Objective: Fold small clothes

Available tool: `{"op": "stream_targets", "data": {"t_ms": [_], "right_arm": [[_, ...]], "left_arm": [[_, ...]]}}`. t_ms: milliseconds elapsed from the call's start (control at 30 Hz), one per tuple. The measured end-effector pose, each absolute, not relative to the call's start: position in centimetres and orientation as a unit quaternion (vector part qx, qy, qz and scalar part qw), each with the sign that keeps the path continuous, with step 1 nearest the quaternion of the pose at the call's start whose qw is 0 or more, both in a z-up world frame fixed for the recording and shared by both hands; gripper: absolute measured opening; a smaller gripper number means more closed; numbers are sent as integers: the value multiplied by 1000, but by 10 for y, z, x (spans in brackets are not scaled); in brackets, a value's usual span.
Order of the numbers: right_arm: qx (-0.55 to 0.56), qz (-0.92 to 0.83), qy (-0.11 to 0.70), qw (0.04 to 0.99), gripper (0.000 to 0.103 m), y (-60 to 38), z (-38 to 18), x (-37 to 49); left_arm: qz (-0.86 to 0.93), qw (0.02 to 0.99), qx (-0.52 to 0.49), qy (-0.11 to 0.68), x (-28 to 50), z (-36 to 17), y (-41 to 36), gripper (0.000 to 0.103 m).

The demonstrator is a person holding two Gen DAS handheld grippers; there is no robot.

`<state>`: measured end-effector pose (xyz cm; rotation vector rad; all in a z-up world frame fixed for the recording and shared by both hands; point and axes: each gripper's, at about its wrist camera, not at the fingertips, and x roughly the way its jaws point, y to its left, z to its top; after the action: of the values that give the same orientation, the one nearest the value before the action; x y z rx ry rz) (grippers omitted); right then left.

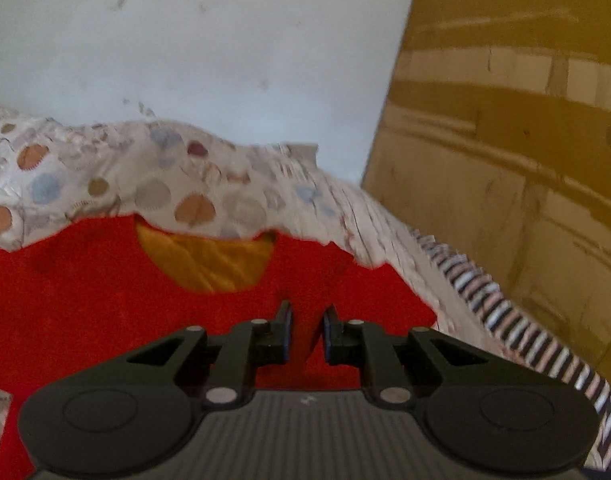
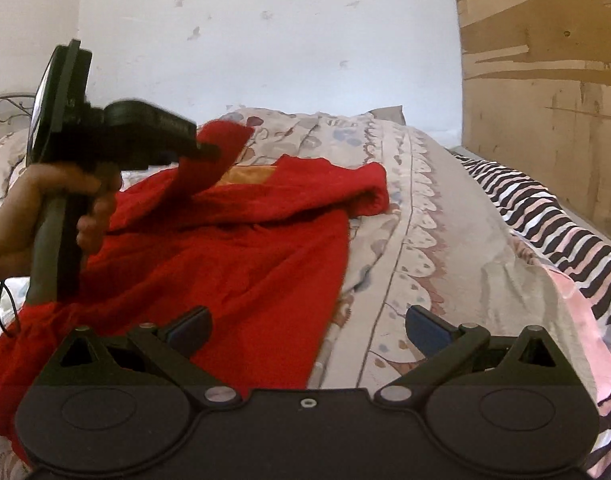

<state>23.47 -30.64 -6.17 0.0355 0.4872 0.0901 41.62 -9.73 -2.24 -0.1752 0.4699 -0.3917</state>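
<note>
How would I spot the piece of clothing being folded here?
Find the bed with the circle-patterned sheet below the white wall. Spread across it lies the red garment, one corner pinched in the left gripper. It alone is solid red, with orange lining at the neckline.

A: Right gripper [image 2: 307, 330]?
B: Fingers [image 2: 191, 328] spread wide, nothing between them, low over the bed [image 2: 445, 208].
A: Left gripper [image 2: 209, 151]?
B: A hand [image 2: 45, 208] holds it up at left, pinching a fold of the red garment [image 2: 233, 248], lifted off the bedsheet.
</note>
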Motion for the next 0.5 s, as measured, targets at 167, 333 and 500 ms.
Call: {"op": "stream_targets", "data": {"t_ms": [167, 333, 500], "right_arm": [[25, 46, 246, 968, 103, -302, -65, 245], [28, 58, 228, 971, 103, -292, -58, 256], [30, 67, 228, 971, 103, -282, -50, 269]], "left_arm": [[-213, 938, -95, 257, 404, -12, -76, 81], [-197, 951, -76, 226, 377, 7, -42, 98], [-175, 947, -103, 247, 370, 19, -7, 100]]}}
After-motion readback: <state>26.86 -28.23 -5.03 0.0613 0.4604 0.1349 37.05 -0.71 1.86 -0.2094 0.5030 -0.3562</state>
